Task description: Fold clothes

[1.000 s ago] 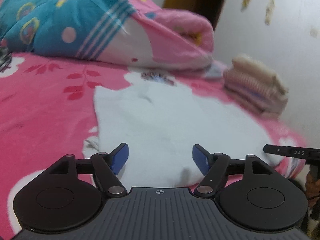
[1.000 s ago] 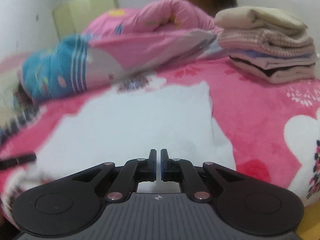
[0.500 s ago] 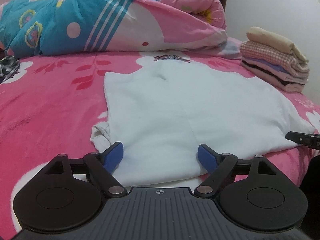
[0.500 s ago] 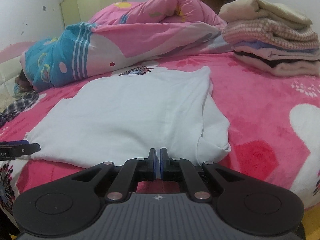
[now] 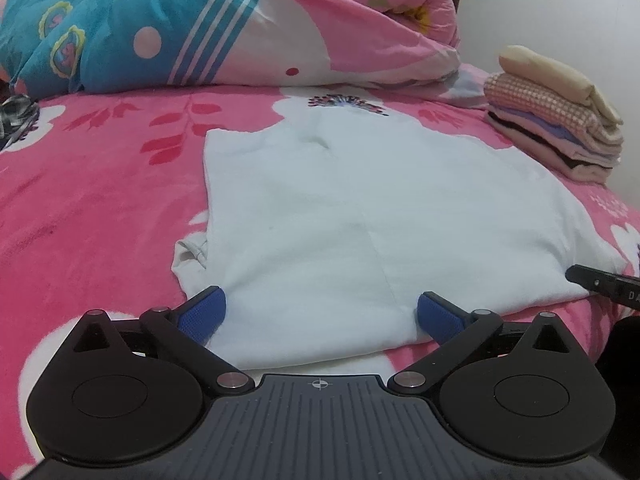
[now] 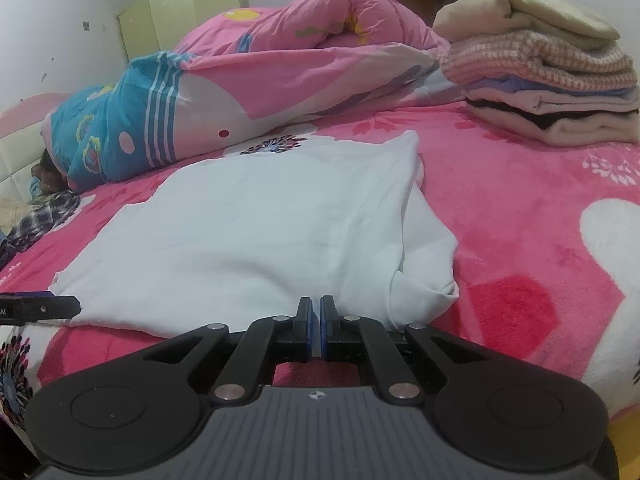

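Left gripper at the near hem of the white garment, jaws opening and spread wide, hem cloth between the blue pads without being pinched; right gripper at the same hem further right, jaws closed on a thin fold of that garment. The garment lies flat on the pink flowered bed, sides folded in, a sleeve bunched at its right edge. Beyond the garment, a rolled pink-and-blue quilt; to its far right, a stack of folded clothes; far left, a checked cloth.
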